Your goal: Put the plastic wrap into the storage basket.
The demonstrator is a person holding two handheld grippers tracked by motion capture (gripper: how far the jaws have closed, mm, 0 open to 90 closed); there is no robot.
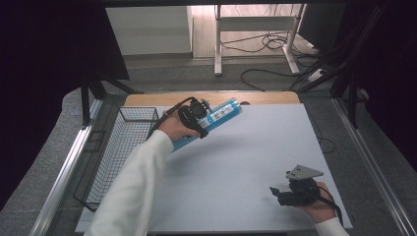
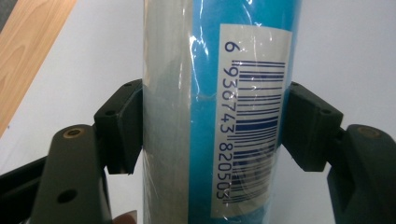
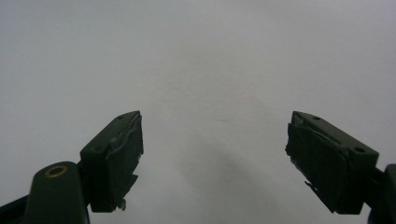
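Blue tube (image 1: 211,120), shrink-wrapped, barcode label, clamped mid-length across left gripper (image 1: 195,119), pads (image 2: 122,126) pressing both sides; held tilted above white table (image 1: 255,162), beside wire basket (image 1: 120,147), likely drop target. Right gripper (image 1: 290,192) idle near front edge, jaws apart, empty.

One blue tube (image 1: 211,121) in my left fingers (image 2: 123,126). One wire basket (image 1: 119,152). One worktop (image 1: 246,167). My grippers: two.

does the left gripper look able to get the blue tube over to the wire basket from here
Probably yes: the left gripper is shut on the blue tube, held off the table, and the wire basket lies open-topped right beside it.
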